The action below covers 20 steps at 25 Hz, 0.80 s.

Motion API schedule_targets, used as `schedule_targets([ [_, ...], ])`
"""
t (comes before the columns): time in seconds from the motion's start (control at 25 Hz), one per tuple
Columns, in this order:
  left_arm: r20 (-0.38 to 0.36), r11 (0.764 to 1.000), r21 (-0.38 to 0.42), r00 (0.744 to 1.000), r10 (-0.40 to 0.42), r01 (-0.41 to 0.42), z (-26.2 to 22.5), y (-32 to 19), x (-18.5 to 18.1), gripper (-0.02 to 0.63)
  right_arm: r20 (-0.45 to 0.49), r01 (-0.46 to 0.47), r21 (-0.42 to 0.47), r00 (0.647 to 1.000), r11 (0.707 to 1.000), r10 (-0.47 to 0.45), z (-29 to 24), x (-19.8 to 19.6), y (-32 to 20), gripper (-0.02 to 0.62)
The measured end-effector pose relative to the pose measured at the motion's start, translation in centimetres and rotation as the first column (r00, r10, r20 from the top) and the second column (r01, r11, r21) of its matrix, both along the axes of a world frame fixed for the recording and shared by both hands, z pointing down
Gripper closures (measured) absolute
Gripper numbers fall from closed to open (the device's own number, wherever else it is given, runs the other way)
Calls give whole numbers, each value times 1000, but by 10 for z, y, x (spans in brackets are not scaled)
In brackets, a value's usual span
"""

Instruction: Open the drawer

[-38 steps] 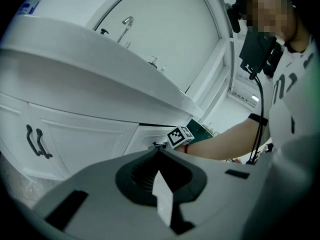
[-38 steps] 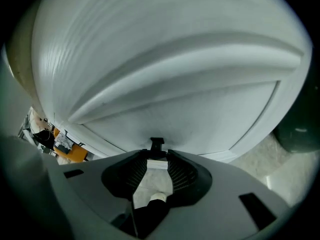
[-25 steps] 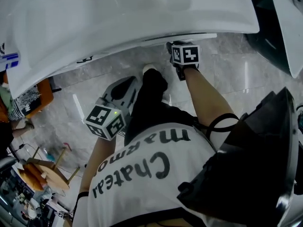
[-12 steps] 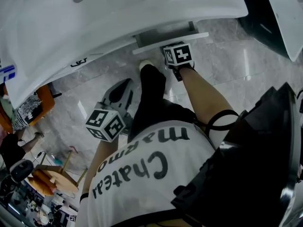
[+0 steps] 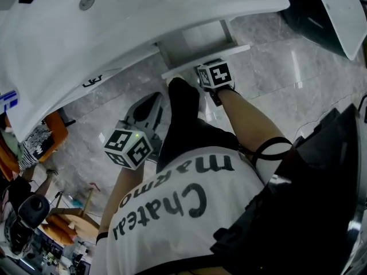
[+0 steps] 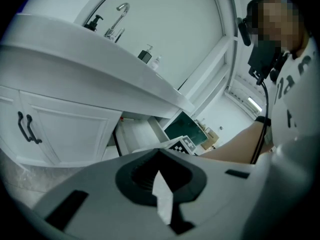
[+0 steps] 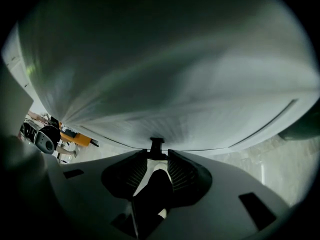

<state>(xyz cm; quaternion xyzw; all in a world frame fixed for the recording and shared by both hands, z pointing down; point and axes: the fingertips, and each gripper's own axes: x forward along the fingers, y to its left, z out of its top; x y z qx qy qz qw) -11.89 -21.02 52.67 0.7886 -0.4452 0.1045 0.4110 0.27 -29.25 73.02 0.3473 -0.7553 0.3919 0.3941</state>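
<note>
the white flat-fronted drawer (image 5: 198, 38) stands part-way out from under the white basin countertop (image 5: 143, 16), its front edge over the grey marbled floor (image 5: 275, 73). the right gripper (image 5: 210, 69) sits at that front edge, pointing steeply down, its ribbed jaws clamped on what looks like the small black drawer handle (image 7: 156, 144). the left gripper (image 5: 153, 101) hangs well apart from the drawer, beside the person's dark trouser leg (image 5: 180, 119), jaws nearly together with nothing between them. white cabinet doors (image 6: 65, 129) flank the drawer.
</note>
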Motion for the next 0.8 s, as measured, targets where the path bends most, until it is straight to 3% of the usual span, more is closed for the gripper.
schedule_targets([
  [0.8, -15, 1000, -13, 1000, 11, -11, 9, 15, 6, 603, -9, -23, 3, 1000, 1000, 23, 5, 12, 31, 460],
])
